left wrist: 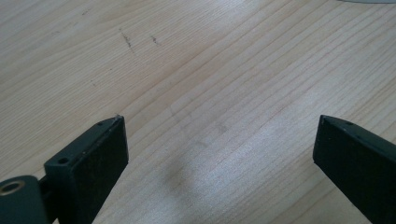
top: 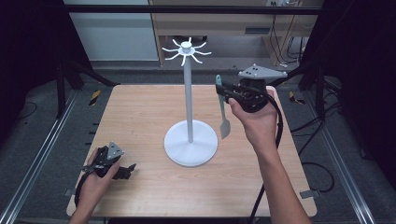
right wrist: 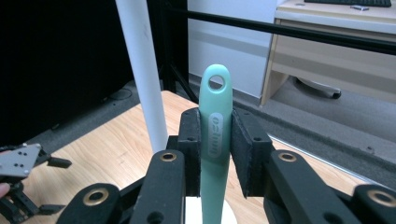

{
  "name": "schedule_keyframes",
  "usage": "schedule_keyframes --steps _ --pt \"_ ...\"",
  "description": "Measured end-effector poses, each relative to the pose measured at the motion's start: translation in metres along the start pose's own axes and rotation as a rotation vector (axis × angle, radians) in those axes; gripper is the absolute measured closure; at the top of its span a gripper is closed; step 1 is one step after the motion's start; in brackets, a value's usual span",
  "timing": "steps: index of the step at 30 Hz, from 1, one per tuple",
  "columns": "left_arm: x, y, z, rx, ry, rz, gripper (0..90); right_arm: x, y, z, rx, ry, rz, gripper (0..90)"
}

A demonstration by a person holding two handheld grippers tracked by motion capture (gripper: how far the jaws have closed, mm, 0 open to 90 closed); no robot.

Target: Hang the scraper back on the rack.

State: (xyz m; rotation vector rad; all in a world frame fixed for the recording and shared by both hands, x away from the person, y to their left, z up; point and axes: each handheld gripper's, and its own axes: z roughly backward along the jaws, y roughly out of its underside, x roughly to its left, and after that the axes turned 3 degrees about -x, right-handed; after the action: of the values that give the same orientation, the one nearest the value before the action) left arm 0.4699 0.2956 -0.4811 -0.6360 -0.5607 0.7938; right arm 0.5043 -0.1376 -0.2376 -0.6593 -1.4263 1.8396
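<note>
A white hanging stand [top: 187,93] rises from a round base [top: 191,143] at the table's middle, with a crown of hooks [top: 186,50] at its top. To its right, raised above the table, my right gripper [top: 223,91] is shut on the handle of a mint-green spatula [top: 222,108]; the grey blade [top: 225,128] hangs down. In the right gripper view the handle [right wrist: 215,135] stands upright between the pads [right wrist: 190,140], its hanging hole [right wrist: 215,84] on top, the stand's pole [right wrist: 142,70] just to the left. My left gripper [top: 128,170] rests open on the table at the front left, nothing between its pads [left wrist: 105,144].
The wooden table [top: 140,116] ends in dark floor and metal rails on both sides. A wooden desk [top: 224,21] and cables stand beyond the far edge. The right gripper's cable [top: 279,126] trails down along the forearm.
</note>
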Motion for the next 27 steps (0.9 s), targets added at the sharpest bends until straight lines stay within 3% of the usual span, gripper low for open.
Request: schedule_keyframes --steps 27 --pt "-0.001 0.000 -0.001 0.002 0.004 0.003 3.0 0.025 -0.032 0.018 -0.096 -0.031 0.048 74.5"
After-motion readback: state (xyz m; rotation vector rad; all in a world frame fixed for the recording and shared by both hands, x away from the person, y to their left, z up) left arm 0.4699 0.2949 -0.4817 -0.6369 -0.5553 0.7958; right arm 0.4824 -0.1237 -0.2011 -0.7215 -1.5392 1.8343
